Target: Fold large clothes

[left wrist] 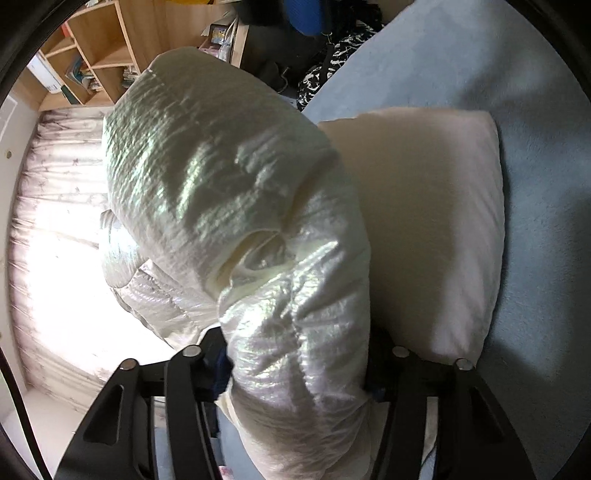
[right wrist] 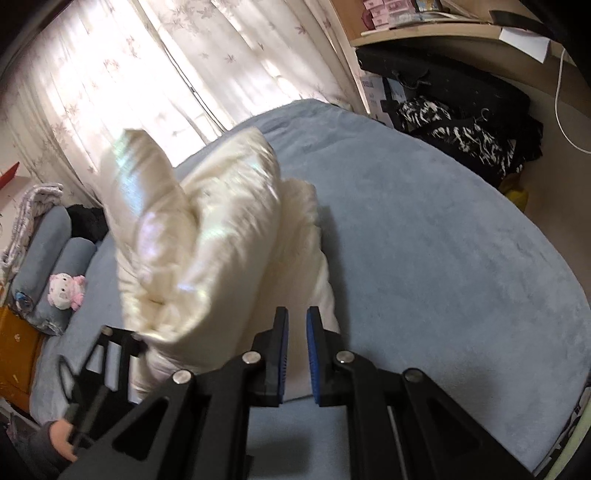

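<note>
Right tongs [right wrist: 297, 354] slightly parted, empty, left tongs [left wrist: 299, 369] straddling cream puffer jacket [left wrist: 229, 192], grip unclear, plush toy [right wrist: 66, 290] right view only

Background as I see it: bed [right wrist: 443, 258] with a blue-grey fleecy cover fills most of the right wrist view. Sheer leaf-print curtains [right wrist: 122, 70] behind it, sunlit and blown out. At the head of the bed, rolled blue-grey pillows [right wrist: 48, 236] with a pink-and-white plush toy [right wrist: 66, 290] lying against them; a folded pale blanket [right wrist: 35, 201] sits just above. Black-and-white patterned clothes [right wrist: 461, 136] piled beside the bed, a white cable [right wrist: 559, 110] near them. Wooden shelf unit [left wrist: 96, 48] with books in the left wrist view, plus something blue [left wrist: 304, 16] I can't identify.
</note>
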A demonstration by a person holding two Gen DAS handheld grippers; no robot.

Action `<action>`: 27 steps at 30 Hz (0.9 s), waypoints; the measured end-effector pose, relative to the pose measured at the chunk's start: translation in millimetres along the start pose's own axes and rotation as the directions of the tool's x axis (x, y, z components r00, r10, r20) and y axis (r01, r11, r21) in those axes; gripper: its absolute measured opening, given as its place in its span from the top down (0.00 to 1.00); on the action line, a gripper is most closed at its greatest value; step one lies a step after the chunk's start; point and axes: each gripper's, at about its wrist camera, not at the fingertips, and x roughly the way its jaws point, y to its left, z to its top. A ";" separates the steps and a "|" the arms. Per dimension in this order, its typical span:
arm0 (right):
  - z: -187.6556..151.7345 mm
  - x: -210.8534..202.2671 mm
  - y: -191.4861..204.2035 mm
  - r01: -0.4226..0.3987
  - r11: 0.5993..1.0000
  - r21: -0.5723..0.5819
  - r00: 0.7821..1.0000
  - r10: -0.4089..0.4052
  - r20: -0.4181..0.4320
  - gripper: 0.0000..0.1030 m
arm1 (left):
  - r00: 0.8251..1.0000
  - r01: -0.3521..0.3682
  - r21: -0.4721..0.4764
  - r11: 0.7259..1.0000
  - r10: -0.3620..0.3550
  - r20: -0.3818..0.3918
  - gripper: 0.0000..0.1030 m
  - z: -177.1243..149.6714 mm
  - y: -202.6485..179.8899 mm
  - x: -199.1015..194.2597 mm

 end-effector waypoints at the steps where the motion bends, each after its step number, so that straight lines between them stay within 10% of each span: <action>1: 2.9 -3.8 3.2 -0.005 1.000 -0.005 1.000 0.005 0.011 0.71 | 1.000 0.019 -0.009 1.000 -0.019 0.002 0.40 -2.2 3.6 -1.9; 18: 82.4 10.2 75.9 -0.087 0.976 -0.199 0.996 0.091 0.014 0.47 | 0.949 0.292 -0.051 0.955 -0.283 0.138 0.24 -21.3 47.1 -52.8; 27: 76.8 75.5 52.4 -0.054 0.981 -0.187 0.994 0.035 -0.105 0.55 | 0.825 0.555 -0.323 0.766 -0.457 0.333 0.24 -75.4 162.3 -78.4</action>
